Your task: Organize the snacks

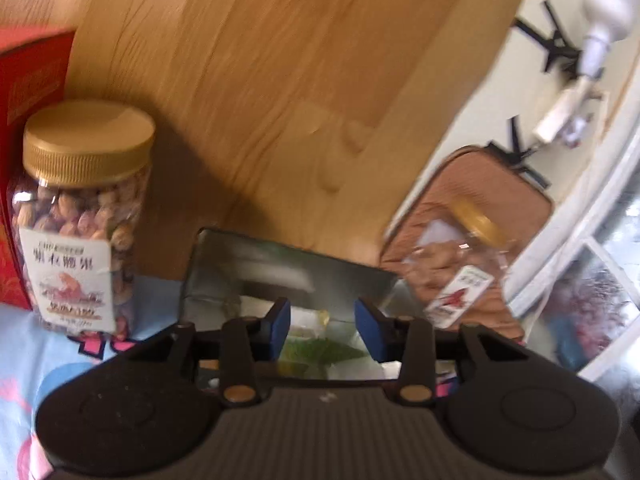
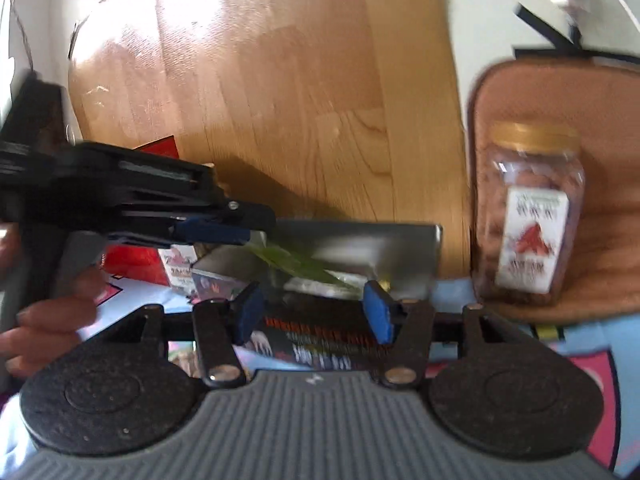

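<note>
In the left wrist view the left gripper (image 1: 322, 327) has its blue pads apart with nothing pinched between them; beyond the gap lies an open silver box (image 1: 256, 264) holding pale and green packets (image 1: 320, 350). A nut jar (image 1: 82, 220) with a gold lid stands upright at the left on the patterned cloth (image 1: 24, 352), just beside a red box (image 1: 28, 128). A second jar (image 1: 460, 264) appears at the right, in front of a brown cushion (image 1: 480, 192), tilted in this view and blurred. In the right wrist view the right gripper (image 2: 314, 312) also stands apart and empty, over a dark printed packet (image 2: 320, 340) near the silver box (image 2: 400, 248). The left gripper (image 2: 216, 232), held by a hand (image 2: 52, 320), reaches in from the left toward the box. The second jar (image 2: 530, 216) stands upright on the cushion (image 2: 600, 140), right of the box.
</note>
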{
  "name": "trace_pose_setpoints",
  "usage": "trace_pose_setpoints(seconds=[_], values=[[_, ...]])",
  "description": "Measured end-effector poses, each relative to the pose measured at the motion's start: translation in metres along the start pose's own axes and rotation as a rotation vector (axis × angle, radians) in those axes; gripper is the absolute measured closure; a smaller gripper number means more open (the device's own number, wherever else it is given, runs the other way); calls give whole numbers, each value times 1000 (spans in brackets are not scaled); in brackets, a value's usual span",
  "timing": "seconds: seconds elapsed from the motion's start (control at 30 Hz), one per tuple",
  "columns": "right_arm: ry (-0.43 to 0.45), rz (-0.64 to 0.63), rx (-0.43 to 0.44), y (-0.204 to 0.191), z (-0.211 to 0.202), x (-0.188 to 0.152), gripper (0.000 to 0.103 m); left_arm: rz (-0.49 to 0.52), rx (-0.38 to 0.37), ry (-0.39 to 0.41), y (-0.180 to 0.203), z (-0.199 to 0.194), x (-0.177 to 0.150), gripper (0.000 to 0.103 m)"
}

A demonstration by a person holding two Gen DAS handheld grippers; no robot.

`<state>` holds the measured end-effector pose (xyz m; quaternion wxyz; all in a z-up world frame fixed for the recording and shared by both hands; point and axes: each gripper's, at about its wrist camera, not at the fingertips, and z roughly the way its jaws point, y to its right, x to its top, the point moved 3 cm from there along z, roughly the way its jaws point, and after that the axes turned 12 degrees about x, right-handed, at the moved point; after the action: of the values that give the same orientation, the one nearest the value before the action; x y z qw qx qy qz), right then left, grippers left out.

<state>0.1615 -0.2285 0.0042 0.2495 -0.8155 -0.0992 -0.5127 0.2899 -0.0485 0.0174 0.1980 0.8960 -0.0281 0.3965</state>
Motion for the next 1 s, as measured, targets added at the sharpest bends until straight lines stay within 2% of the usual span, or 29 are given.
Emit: trace_pose_setpoints(seconds=[0.07,0.17,0.3,0.4,0.47,0.5,0.53,0.67,0.8,1.0], values=[[2,31,14,3,-11,-9,45,-8,-24,-3,-5,-2,-5,66],[-15,88,44,8,-15,-18,45,-14,-73,18,-7,-25,-18,64],[-78,66,30,3,0,-27,46,24,-98,-2,-2,-49,-52,60],[-154,79,26,6,17,-35,46,32,-78,-71,1,-45,-76,57],[-178,161,53,14,21,-40,46,30,-49,-133,0,-34,-88,57],[-167,179,60,13,17,-40,47,22,-46,-163,-1,-29,-93,58],[-174,173,60,10,13,-41,52,18,-66,-168,0,-28,-97,59],[-166,141,48,-4,-10,-48,60,37,-79,-170,6,-38,-109,60],[-181,158,44,-19,-28,-65,61,32,-103,-205,5,-50,-131,61],[-149,232,110,-48,-65,-96,61,53,-134,-194,-5,-99,-168,61]])
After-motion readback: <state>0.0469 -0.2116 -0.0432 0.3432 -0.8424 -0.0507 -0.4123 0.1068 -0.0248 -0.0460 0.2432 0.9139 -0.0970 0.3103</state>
